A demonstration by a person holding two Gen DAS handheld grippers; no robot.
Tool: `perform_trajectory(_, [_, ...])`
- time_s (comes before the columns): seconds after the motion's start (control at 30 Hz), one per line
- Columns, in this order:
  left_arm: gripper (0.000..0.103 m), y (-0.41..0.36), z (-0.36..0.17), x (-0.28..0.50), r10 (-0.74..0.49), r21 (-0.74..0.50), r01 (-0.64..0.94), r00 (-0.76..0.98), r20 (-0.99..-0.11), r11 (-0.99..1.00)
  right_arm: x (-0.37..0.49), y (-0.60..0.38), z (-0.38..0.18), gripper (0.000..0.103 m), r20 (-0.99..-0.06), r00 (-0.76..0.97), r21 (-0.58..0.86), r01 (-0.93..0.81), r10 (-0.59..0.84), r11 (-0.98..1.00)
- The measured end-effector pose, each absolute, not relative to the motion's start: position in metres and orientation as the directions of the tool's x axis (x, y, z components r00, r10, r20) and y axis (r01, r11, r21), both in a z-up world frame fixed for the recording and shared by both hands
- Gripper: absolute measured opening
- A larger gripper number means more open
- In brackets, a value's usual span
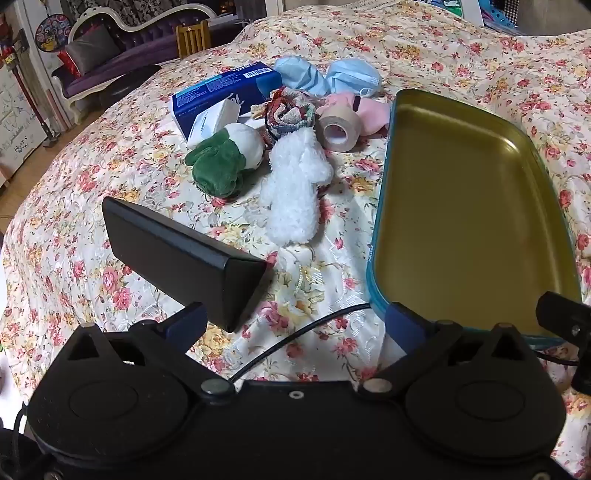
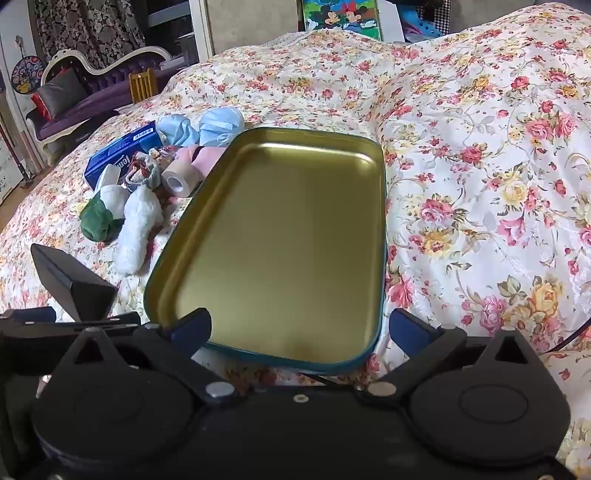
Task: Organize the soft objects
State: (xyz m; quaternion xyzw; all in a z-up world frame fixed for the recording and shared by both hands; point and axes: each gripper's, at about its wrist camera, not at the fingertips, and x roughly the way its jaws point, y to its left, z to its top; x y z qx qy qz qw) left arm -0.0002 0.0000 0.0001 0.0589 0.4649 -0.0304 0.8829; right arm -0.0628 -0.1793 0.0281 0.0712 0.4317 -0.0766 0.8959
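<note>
Gold-lined and bare, the metal tray lay on a flower-printed bedspread with every soft thing outside it, heaped just off its left rim. From left to right in the left wrist view sat a blue tissue pack, a green-and-white plush, a fluffy white toy, a rolled patterned cloth, a roll of beige tape, a pink cloth and, behind them, two crumpled blue face masks.

Both tools were empty. The left tool hung over the bedspread short of the pile with its jaws fully apart; the right tool hovered over the tray's near edge, equally spread.

Sorting appeared not yet begun. The white toy, nearest the left tool and clear of its neighbours, looked the sensible first pick: pinch across its narrow middle, squeeze well in since the fur would give, then lift clear of the rim before releasing. The bedspread was soft and rumpled, so the tray could rock if bumped.

Beyond the bed stood a purple chaise, a wooden chair and, in the right wrist view, a cartoon picture.
</note>
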Motion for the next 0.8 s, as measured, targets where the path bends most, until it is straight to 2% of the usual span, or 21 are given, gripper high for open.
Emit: perform_trajectory(0.8, [0.1, -0.0018, -0.0003, -0.0014, -0.003, 0.072, 0.112, 0.56, -0.828, 0.991, -0.0621, -0.1792, 0.0246, 0.103, -0.79, 0.609, 0.062, 0.2, -0.074, 0.978])
